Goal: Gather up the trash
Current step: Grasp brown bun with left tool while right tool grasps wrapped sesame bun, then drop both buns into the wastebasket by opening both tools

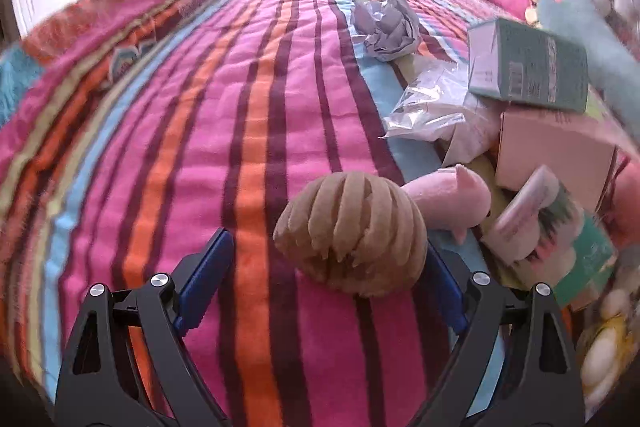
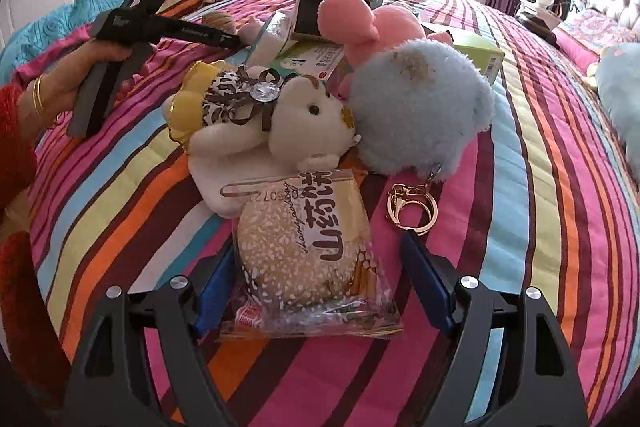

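- Two grippers, both jaws wide: left (image 1: 324, 267) straddles a tan bun (image 1: 348, 231), right (image 2: 316, 287) straddles a wrapped bun (image 2: 308, 255).
- Close squarely (wrapper looks slippery), sparing the bear (image 2: 280, 123).

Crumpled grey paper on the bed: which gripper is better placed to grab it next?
Left, probably. The crumpled grey paper lies ahead of the left gripper; the right gripper straddles a bun packet.
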Available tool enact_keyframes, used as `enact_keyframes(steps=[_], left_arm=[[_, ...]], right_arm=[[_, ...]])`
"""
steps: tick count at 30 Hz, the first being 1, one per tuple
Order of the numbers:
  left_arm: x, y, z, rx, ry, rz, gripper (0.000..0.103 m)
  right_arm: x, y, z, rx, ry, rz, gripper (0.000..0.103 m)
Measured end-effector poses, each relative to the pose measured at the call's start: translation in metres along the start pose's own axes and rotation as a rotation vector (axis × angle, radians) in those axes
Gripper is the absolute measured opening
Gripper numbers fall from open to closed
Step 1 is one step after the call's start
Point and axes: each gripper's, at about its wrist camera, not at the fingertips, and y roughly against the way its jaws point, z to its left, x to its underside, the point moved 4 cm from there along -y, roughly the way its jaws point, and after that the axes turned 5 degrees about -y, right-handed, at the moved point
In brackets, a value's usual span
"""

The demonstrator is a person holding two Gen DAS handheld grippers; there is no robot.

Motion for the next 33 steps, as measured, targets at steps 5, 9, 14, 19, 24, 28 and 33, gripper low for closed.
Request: enact_keyframes(steps=[5, 9, 14, 19, 24, 28, 33], left_arm=[[0.001, 0.009, -0.003, 0.019, -0.007, -0.003, 0.053], [0.009, 0.023, 0.001, 0.047, 0.017, -0.032, 0.053], [0.033, 0.061, 0.009, 0.126, 0.082, -0.093, 0.053], [0.08, 0.129, 0.001, 0.206, 0.066, -0.173, 0.053], [0.161, 0.204, -0.02, 0.275, 0.016, -0.202, 0.053], [0.252, 0.246, -0.043, 0.333, 0.009, -0.15, 0.053], [0.372, 0.25, -0.09, 0.398, -0.036, 0.042, 0.053]], right_arm=[[0.005, 0.012, 0.003, -0.01, -0.061, -0.026, 0.054], [0.014, 0.025, 0.003, -0.033, -0.121, -0.042, 0.053], [0.022, 0.048, 0.006, -0.037, -0.176, -0.081, 0.053], [0.04, 0.099, 0.03, -0.06, -0.201, -0.164, 0.053], [0.091, 0.148, 0.08, -0.134, -0.206, -0.2, 0.053], [0.141, 0.157, 0.117, -0.175, -0.234, -0.13, 0.053], [0.211, 0.117, 0.146, -0.203, -0.327, 0.073, 0.053]])
